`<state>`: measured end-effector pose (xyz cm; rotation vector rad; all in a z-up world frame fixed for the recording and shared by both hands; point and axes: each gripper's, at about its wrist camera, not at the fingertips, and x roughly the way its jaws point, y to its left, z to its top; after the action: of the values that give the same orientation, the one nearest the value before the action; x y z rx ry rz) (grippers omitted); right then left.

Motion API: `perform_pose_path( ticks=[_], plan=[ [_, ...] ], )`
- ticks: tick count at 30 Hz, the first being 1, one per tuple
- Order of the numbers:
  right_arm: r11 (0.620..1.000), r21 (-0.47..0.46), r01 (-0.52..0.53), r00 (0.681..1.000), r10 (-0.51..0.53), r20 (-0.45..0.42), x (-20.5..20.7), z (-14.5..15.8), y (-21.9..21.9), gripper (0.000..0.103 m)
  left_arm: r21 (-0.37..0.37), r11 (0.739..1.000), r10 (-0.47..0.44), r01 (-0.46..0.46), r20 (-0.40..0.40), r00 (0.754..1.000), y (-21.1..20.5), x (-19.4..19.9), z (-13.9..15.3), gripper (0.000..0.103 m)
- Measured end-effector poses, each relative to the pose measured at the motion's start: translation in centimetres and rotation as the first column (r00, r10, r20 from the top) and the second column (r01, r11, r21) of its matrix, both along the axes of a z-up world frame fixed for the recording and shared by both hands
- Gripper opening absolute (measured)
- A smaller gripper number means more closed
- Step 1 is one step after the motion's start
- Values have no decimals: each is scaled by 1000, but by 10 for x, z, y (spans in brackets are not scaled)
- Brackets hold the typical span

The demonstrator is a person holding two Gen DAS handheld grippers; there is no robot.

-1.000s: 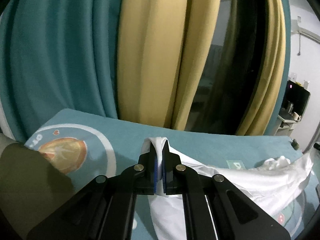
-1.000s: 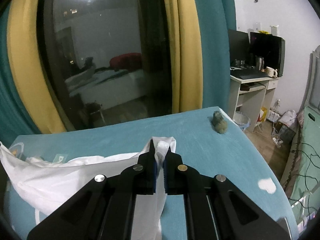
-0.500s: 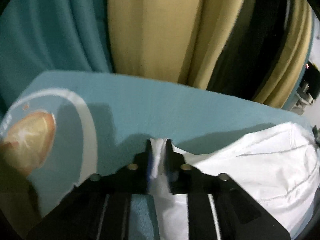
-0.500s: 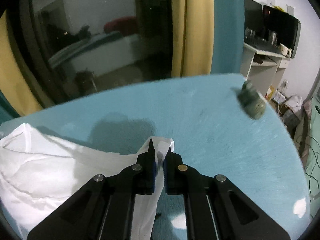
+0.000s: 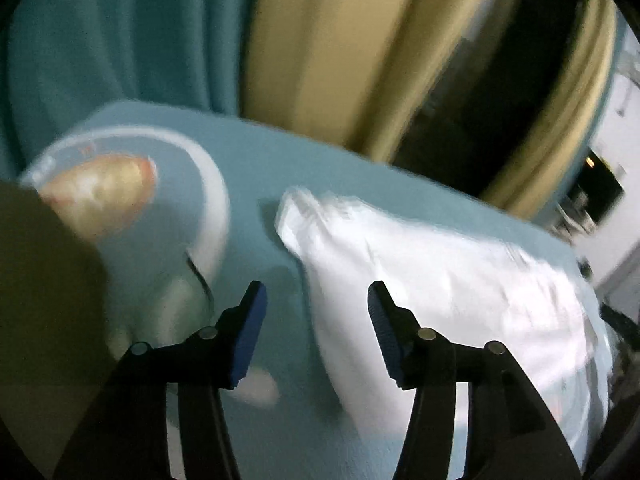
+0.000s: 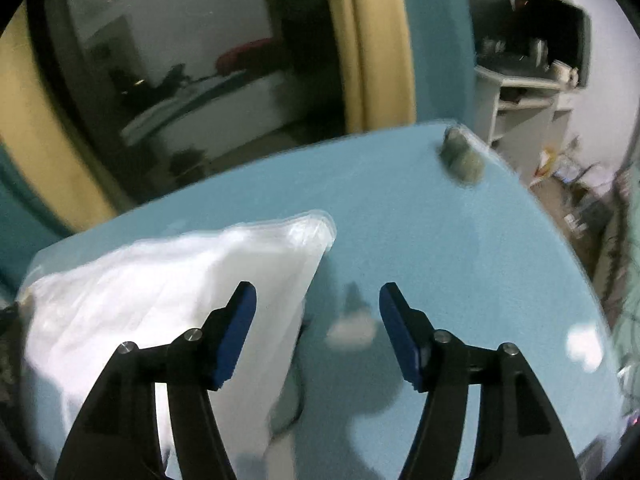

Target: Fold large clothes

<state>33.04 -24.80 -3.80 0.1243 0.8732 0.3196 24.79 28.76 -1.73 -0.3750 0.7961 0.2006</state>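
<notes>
While its jaws are opening, the left tool point(image 5: 316, 296) holds nothing: the two blue pads point(image 5: 248, 336) stand well apart and press on no cloth. The white garment point(image 5: 440, 280) lies on the teal bed cover point(image 5: 320, 168) just ahead of this tool. One corner of it points forward and to the left, past the fingertips, and the rest spreads away to the right, behind the right finger. To the left of the tool the cover carries a printed white ring with an orange shape point(image 5: 100, 196) inside it. A dark blurred mass fills the lower left edge of the view; I cannot tell what it is. Behind the bed hang teal and yellow curtains point(image 5: 320, 40).

The right tool point(image 6: 318, 300) is also opening, and between its pads point(image 6: 236, 332) there is only the bare cover point(image 6: 440, 240). Here the garment point(image 6: 160, 280) lies to the left, partly behind the left finger, with its corner just ahead of the fingertips. Far ahead and to the right, near the edge of the bed, sits a small grey-green object point(image 6: 462, 158), too blurred to name. Beyond it stands a white desk point(image 6: 520, 108) with a dark monitor point(image 6: 560, 32). Straight ahead a dark window point(image 6: 192, 80) reflects the room, with a yellow curtain point(image 6: 376, 40) beside it.
</notes>
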Motion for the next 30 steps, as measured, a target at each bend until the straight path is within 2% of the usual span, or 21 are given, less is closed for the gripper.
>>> perform_pose_path(
  ticks=[3, 6, 9, 10, 11, 12, 14, 20, 25, 30],
  plan=[
    [999, -9, -35, 998, 34, -53, -23, -17, 8, 64, 7, 996, -86, 86, -60, 995, -23, -7, -19, 56],
    [996, 2, -84, 995, 84, -51, -44, -26, 24, 64, 5, 990, -140, 141, -74, 987, -41, -17, -28, 56],
    [998, -7, -68, 997, 68, -25, -53, -30, 33, 62, 74, 982, -169, 174, -70, 983, -54, -23, -32, 56],
    [998, 1, -61, 998, 61, -20, -54, -32, 33, 35, 79, 982, -167, 173, -71, 983, -55, -23, -31, 56],
    [998, 8, -59, 998, 59, -23, -55, -33, 34, 17, 86, 982, -162, 169, -78, 984, -56, -21, -32, 55],
    [998, 32, -59, 998, 60, -32, -56, -34, 33, 11, 105, 980, -161, 170, -85, 983, -60, -23, -31, 54],
    [998, 38, -53, 998, 54, -19, -62, -34, 34, 9, 108, 975, -186, 196, -93, 978, -65, -23, -31, 14],
    [999, 14, -39, 999, 39, 16, -77, -28, 24, 7, 80, 978, -189, 194, -72, 979, -73, -42, -29, 10],
    [996, -89, -29, 995, 37, 90, -108, -10, 26, 7, 65, 980, -185, 187, -38, 982, -75, -59, -20, 10],
    [995, -100, -17, 993, 28, 112, -135, 1, 16, 7, 49, 979, -196, 197, -26, 980, -82, -87, -14, 10]
  ],
)
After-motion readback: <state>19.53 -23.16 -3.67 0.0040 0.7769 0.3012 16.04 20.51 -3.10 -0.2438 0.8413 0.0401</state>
